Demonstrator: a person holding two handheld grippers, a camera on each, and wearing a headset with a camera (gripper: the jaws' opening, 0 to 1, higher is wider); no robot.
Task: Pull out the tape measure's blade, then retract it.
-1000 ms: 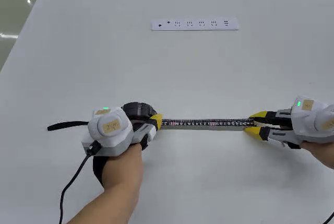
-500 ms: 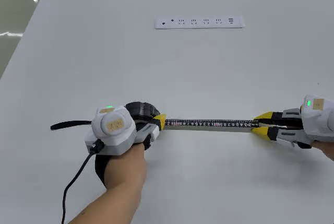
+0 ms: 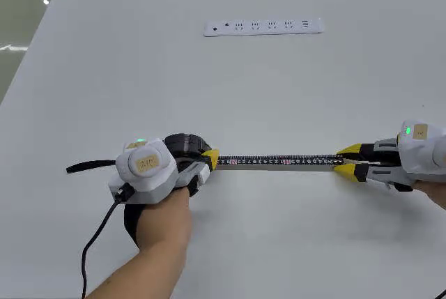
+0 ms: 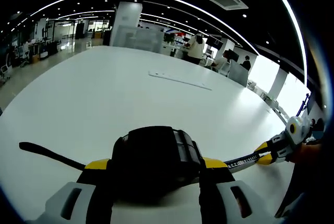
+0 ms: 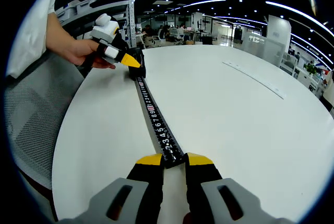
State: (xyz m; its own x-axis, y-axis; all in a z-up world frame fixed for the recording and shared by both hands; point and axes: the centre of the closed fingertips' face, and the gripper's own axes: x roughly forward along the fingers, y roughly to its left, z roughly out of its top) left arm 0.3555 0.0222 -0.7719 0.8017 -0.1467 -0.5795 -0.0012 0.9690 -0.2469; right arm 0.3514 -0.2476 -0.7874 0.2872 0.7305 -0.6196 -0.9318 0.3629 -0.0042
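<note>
A black tape measure case (image 3: pixel 187 147) (image 4: pixel 155 158) (image 5: pixel 136 56) rests on the white table, and my left gripper (image 3: pixel 206 163) (image 4: pixel 156 164) is shut around it. Its blade (image 3: pixel 279 161) (image 5: pixel 156 122) (image 4: pixel 241 162) is drawn out to the right, flat just above the table. My right gripper (image 3: pixel 346 162) (image 5: pixel 169 159) is shut on the blade's free end. A black wrist strap (image 3: pixel 89 167) (image 4: pixel 49 154) trails left from the case.
A white power strip (image 3: pixel 263 26) (image 4: pixel 179 80) (image 5: pixel 255 78) lies at the far side of the table (image 3: pixel 139 69). A black cable (image 3: pixel 97 240) hangs from the left gripper toward the near edge. A mesh chair (image 5: pixel 36 109) stands beside the table.
The right gripper has stayed at roughly the same distance from the case, with the blade length about unchanged. The head camera shifted slightly.
</note>
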